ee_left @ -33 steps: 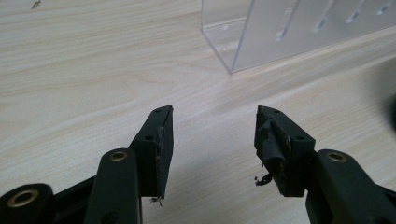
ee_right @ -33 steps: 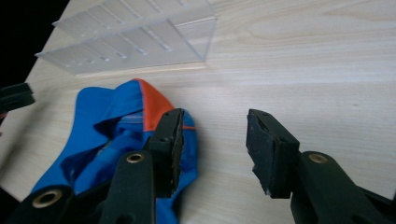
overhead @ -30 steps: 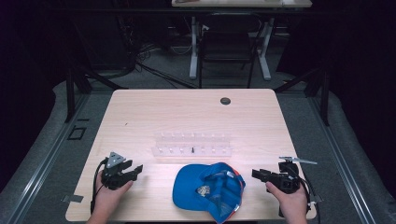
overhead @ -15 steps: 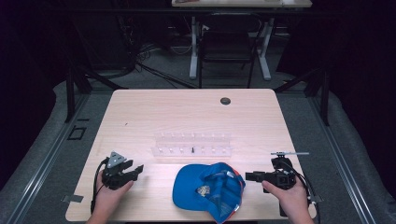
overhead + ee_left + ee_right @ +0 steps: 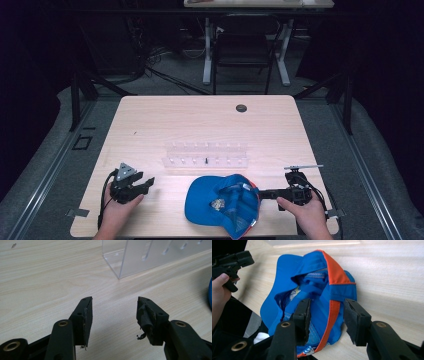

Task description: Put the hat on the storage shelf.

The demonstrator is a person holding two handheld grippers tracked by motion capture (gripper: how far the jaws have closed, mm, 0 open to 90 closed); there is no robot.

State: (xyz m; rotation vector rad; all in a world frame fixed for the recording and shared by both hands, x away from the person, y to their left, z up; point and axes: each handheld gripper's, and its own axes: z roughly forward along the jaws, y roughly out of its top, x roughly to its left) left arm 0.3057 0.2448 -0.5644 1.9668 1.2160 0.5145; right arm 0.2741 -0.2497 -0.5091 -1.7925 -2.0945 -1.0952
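Observation:
A blue cap (image 5: 222, 205) with orange trim lies upside down near the table's front edge. In the right gripper view the cap (image 5: 317, 290) shows its crumpled inside. My right gripper (image 5: 262, 194) points left at the cap's right side. Its jaws (image 5: 327, 315) stand open and straddle the orange-edged band; they have just been closing a little, with a gap left beside the fabric. My left gripper (image 5: 149, 182) rests open on the table to the cap's left, with bare wood between its jaws (image 5: 113, 315). It also appears far off as the left gripper (image 5: 232, 262).
A clear acrylic rack (image 5: 206, 155) stands across the middle of the wooden table (image 5: 200, 120), just behind the cap; its corner (image 5: 150, 255) is ahead of the left gripper. A dark grommet (image 5: 241, 108) sits near the far edge. A chair (image 5: 240, 50) stands beyond.
My right gripper has slid left to the cap, and its jaws now reach the cap's right edge. The left gripper has stayed put.

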